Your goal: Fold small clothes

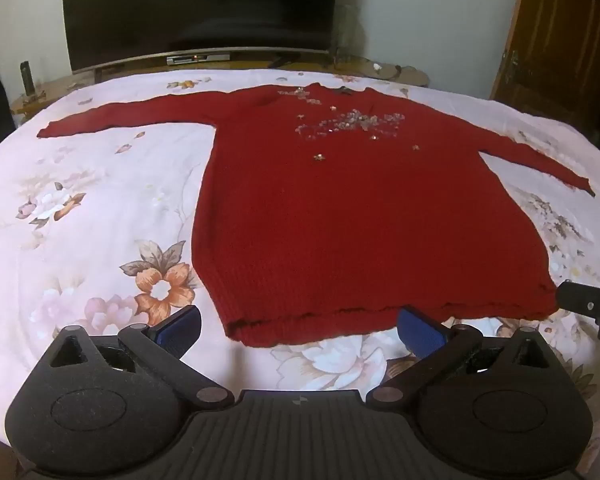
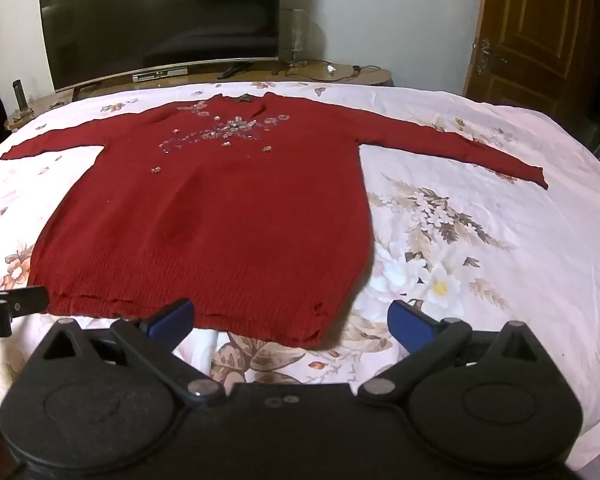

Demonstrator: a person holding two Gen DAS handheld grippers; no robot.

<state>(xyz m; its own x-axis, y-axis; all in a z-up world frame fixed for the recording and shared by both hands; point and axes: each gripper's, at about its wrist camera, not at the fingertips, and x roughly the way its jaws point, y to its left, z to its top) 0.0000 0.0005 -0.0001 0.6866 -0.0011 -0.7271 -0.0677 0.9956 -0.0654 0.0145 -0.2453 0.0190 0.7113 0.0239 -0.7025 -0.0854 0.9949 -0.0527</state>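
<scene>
A dark red knit sweater (image 1: 340,208) with sequins on its chest lies flat and face up on the flowered bed sheet (image 1: 80,220), both sleeves spread out sideways. Its hem faces me. My left gripper (image 1: 300,326) hovers open just before the hem's left part, blue pads wide apart with nothing between them. In the right wrist view the same sweater (image 2: 220,220) fills the left half, and my right gripper (image 2: 292,322) stands open over the hem's right corner, holding nothing. Each gripper shows at the edge of the other's view.
A large dark television (image 2: 160,16) stands on a low wooden stand (image 2: 340,74) behind the bed. A brown wooden door (image 2: 540,32) is at the right. Bare sheet lies left and right of the sweater.
</scene>
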